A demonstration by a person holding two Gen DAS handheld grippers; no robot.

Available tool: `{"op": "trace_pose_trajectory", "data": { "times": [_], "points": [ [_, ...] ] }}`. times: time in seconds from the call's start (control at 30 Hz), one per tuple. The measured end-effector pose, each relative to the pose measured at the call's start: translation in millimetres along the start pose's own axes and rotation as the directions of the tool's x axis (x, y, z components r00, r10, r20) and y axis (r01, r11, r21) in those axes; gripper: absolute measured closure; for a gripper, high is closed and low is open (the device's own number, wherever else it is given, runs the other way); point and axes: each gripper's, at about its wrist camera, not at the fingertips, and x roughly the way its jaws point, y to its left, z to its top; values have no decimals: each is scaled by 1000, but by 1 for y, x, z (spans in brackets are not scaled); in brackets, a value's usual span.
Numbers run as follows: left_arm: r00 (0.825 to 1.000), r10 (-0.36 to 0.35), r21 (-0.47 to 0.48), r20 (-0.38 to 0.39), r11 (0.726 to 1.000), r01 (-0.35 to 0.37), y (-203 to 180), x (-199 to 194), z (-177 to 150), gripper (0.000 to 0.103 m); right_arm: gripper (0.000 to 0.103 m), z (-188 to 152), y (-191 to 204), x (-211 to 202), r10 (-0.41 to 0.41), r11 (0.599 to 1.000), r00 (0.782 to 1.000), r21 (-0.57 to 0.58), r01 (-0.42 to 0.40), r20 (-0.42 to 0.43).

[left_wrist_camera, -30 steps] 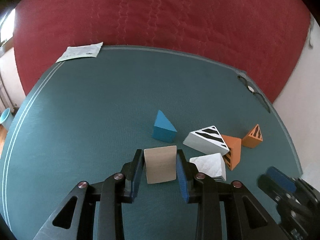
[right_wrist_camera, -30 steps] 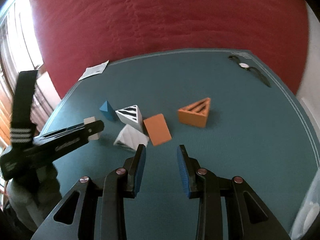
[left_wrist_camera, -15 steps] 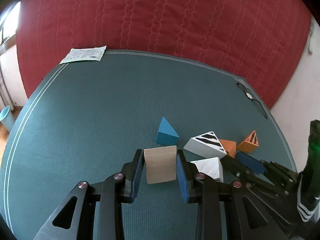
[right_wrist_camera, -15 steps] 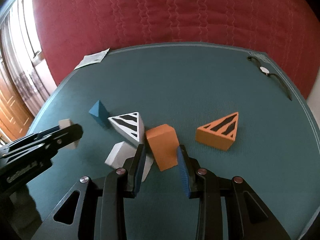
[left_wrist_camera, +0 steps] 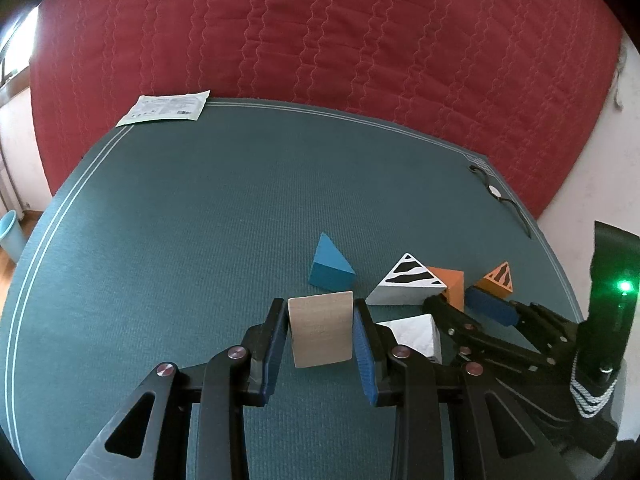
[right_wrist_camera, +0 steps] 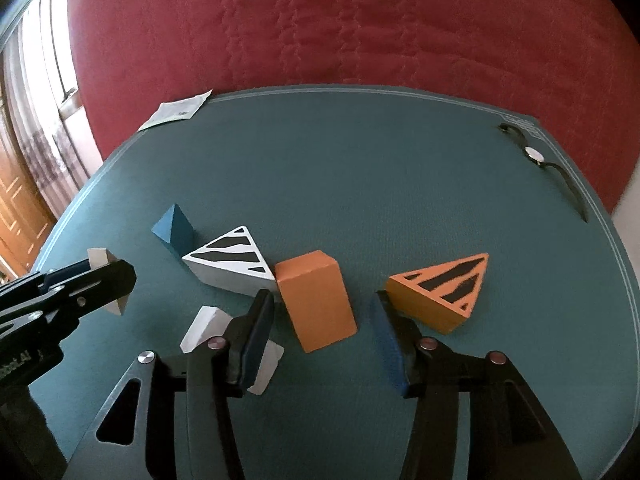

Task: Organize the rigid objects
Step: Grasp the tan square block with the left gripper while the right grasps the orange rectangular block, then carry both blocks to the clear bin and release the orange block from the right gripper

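My left gripper (left_wrist_camera: 321,330) is shut on a plain wooden block (left_wrist_camera: 321,328), held above the teal mat (left_wrist_camera: 180,240); it also shows in the right wrist view (right_wrist_camera: 105,276). My right gripper (right_wrist_camera: 322,332) is open, its jaws on either side of an orange rectangular block (right_wrist_camera: 316,300) on the mat. A white black-striped wedge (right_wrist_camera: 230,262) touches the orange block's left side. An orange black-striped wedge (right_wrist_camera: 440,292) lies by the right finger. A blue wedge (right_wrist_camera: 174,230) and a white block (right_wrist_camera: 208,322) lie to the left.
A paper packet (left_wrist_camera: 164,109) lies at the mat's far left corner. A wristwatch (right_wrist_camera: 536,156) lies at the far right edge. A red quilted cover (left_wrist_camera: 320,40) surrounds the mat. A light blue bin (left_wrist_camera: 10,236) stands on the floor at left.
My right gripper has moved forward and down over the orange rectangular block and opened wider around it. My left gripper keeps its hold on the wooden block and has shifted slightly.
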Motion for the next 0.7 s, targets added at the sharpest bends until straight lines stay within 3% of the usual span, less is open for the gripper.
{"op": "trace_pose_trajectory", "data": {
  "times": [0.13,0.33,0.37,0.7],
  "points": [
    [1000,-4,-3,-1,1000,4,0,0,-2,69,71,0,3,1,3,1000,1000,-21,-3,2],
    [1000,-13,-3,-1,1000,13,-1,0,-1,69,71,-9,4,-8,-22,1000,1000,16,22,-16],
    [1000,-16,-4,-1,1000,16,-1,-1,-1,69,71,-11,3,-10,22,1000,1000,-10,-22,-13],
    [999,-42,17,3,999,42,-10,-6,-3,69,72,-42,-25,-66,27,993,999,114,-31,30]
  ]
}}
